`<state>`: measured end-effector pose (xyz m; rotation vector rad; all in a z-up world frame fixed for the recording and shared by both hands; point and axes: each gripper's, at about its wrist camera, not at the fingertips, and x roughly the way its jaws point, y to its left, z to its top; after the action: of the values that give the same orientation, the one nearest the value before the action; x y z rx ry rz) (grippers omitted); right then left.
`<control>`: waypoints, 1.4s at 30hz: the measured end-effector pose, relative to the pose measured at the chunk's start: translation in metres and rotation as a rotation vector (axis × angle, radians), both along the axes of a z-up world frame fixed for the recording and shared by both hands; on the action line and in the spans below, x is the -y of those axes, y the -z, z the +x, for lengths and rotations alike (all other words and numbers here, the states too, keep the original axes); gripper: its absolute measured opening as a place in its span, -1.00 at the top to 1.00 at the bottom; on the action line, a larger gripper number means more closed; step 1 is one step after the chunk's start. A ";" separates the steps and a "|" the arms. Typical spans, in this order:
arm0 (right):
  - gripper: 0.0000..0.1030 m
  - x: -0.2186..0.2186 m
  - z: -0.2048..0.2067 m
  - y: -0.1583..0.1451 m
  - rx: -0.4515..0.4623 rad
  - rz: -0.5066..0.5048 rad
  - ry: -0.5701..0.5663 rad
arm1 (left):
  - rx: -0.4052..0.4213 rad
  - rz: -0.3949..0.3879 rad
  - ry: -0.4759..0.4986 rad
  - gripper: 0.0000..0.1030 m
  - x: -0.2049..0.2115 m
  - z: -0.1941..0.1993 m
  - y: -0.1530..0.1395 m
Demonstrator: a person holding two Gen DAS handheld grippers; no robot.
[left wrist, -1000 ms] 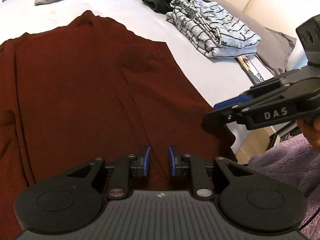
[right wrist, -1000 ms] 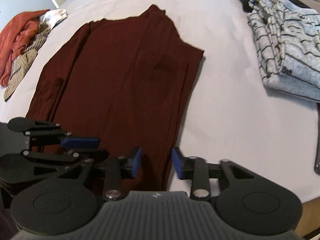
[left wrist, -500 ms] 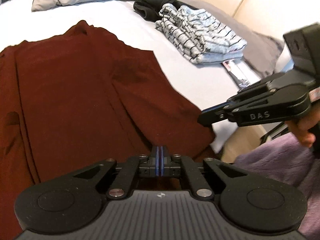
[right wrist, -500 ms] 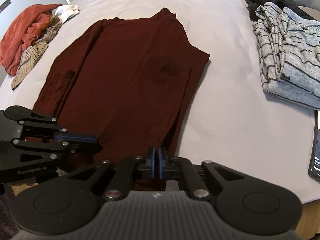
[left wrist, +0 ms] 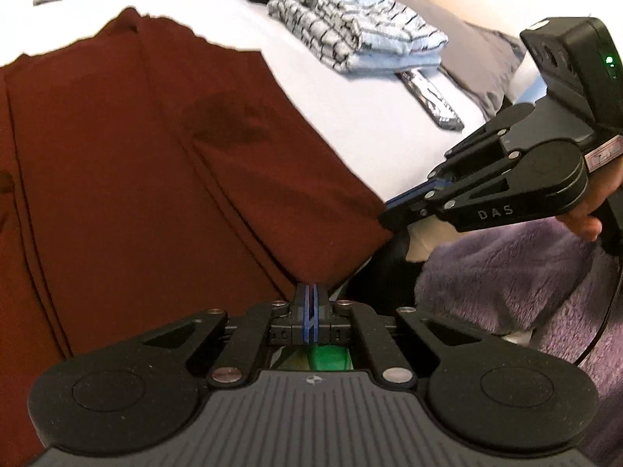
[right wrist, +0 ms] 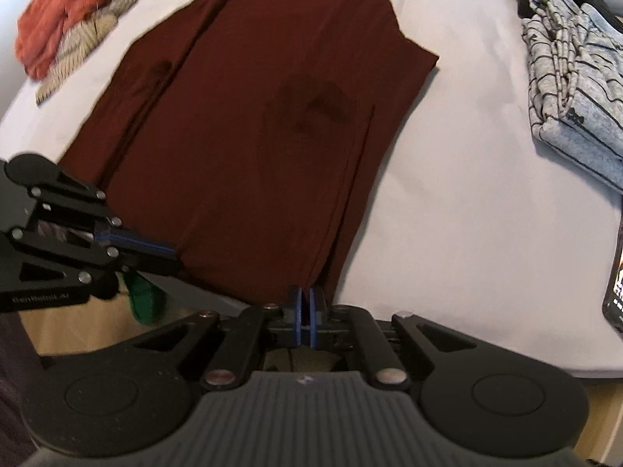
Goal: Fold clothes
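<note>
A dark red garment [left wrist: 155, 179] [right wrist: 264, 148] lies flat on the white bed, sides folded in, its neck at the far end. My left gripper [left wrist: 310, 292] is shut on the near hem, which rises slightly to the blue pads. In the right wrist view the left gripper [right wrist: 173, 253] sits at the hem's near-left corner. My right gripper [right wrist: 306, 295] is shut on the hem near the right-hand fold. From the left wrist view the right gripper [left wrist: 391, 210] meets the garment's near-right corner, with a hand behind it.
Folded grey striped clothes [left wrist: 358, 35] [right wrist: 572, 89] lie at the right with a black garment behind. A phone [left wrist: 432, 101] [right wrist: 615, 284] rests near them. An orange and striped heap [right wrist: 66, 23] lies far left. Purple fleece [left wrist: 525, 272] is below the bed edge.
Both grippers went from open to shut on the near hem. The hem has drawn up and toward the bed's near edge, and both hands shifted slightly.
</note>
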<state>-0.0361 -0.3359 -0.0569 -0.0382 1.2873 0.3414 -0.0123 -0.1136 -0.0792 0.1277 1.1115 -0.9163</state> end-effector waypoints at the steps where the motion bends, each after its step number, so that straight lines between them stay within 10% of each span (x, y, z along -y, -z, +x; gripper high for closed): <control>1: 0.90 0.000 0.001 0.002 -0.004 -0.004 0.002 | 0.000 0.000 -0.004 1.00 0.000 0.001 0.003; 10: 0.83 0.005 0.001 0.007 -0.021 -0.035 0.010 | 0.015 -0.017 0.013 0.71 -0.004 0.000 -0.003; 24: 0.83 0.007 0.041 -0.014 0.263 0.055 0.175 | 0.157 -0.073 -0.174 0.67 0.004 0.055 -0.017; 42: 0.95 0.008 0.088 0.027 0.221 0.086 0.279 | 0.118 -0.054 -0.268 0.67 0.017 0.109 0.018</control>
<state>0.0517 -0.3439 -0.0843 0.1716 1.0414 0.1473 0.0971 -0.1304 -0.0970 -0.0115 0.9671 -0.6896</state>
